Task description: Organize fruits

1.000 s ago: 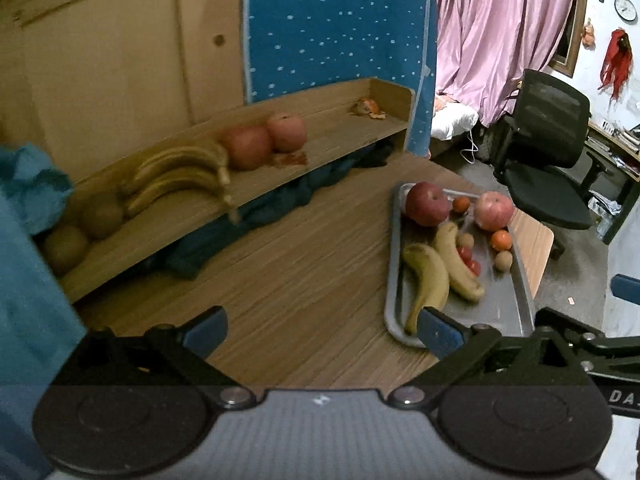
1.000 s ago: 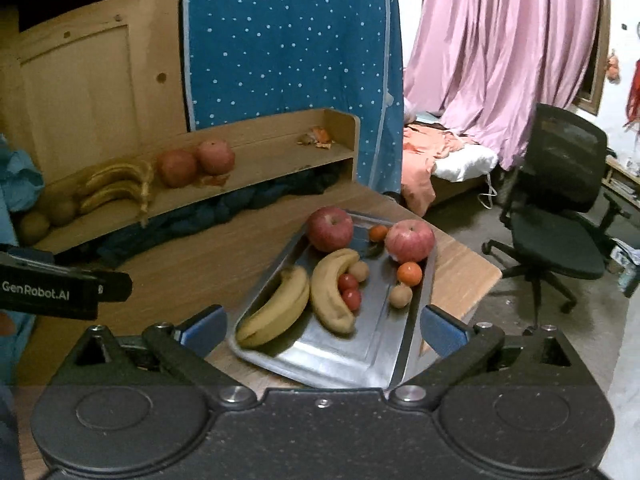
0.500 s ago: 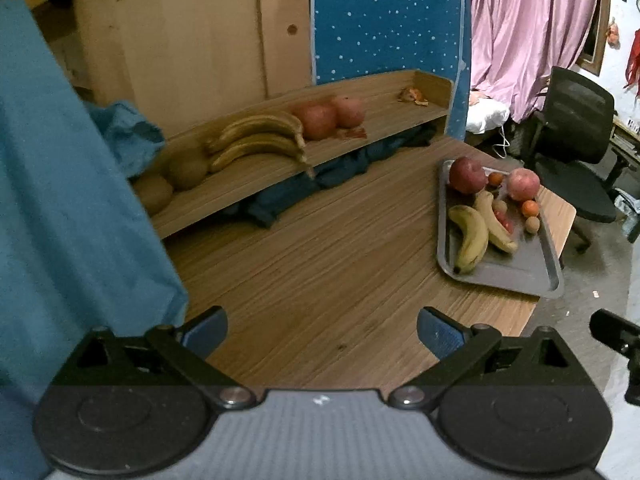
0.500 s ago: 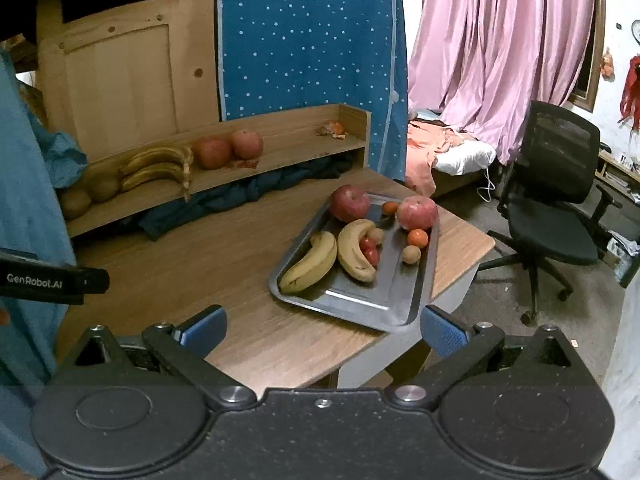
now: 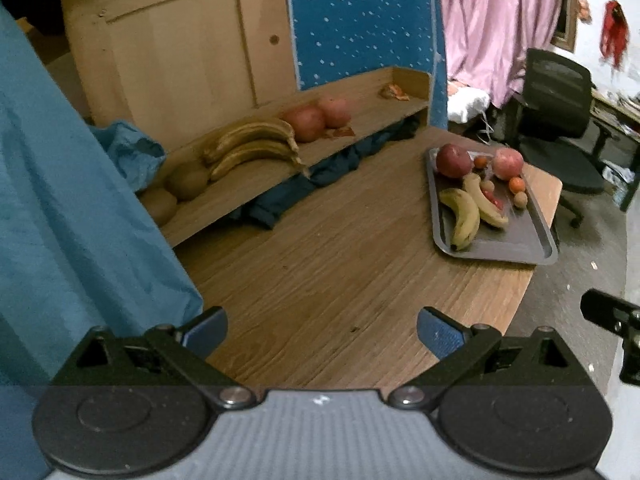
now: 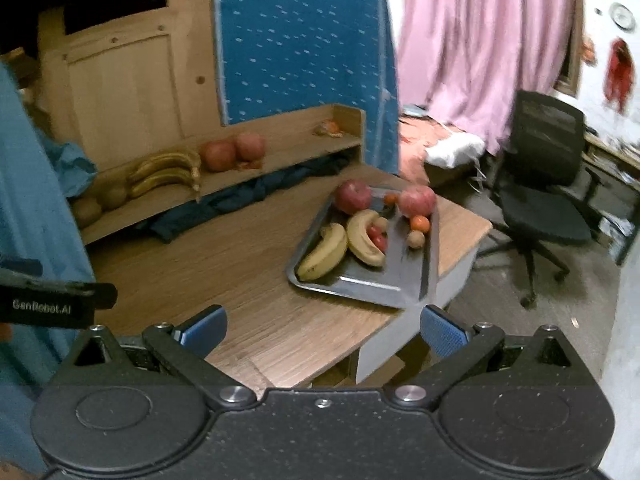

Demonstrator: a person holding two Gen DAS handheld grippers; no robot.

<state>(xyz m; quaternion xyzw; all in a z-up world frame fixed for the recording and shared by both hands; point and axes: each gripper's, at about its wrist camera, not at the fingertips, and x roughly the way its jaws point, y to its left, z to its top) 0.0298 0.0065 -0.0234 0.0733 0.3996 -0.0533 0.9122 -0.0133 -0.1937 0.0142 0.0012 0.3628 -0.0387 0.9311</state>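
a dim room with a wooden table, blue panel and pink curtain

a wooden table [image 5: 360,264] stands before a pale wooden panel [image 5: 180,64] and a blue white-speckled panel [image 6: 296,40]; a pink curtain [image 6: 480,40] hangs to the right, with a black office chair [image 6: 548,184] on the grey floor [image 6: 560,304] beside it. a round clock [image 6: 623,17] and something red [image 6: 619,72] hang on the white wall, and blue cloth [image 5: 60,184] fills the left edge.

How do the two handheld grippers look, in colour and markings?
The left gripper has a grey ribbed body, the right gripper a black speckled one. Both have black linkage arms and blue fingertip pads. White lettering marks the left one's side.
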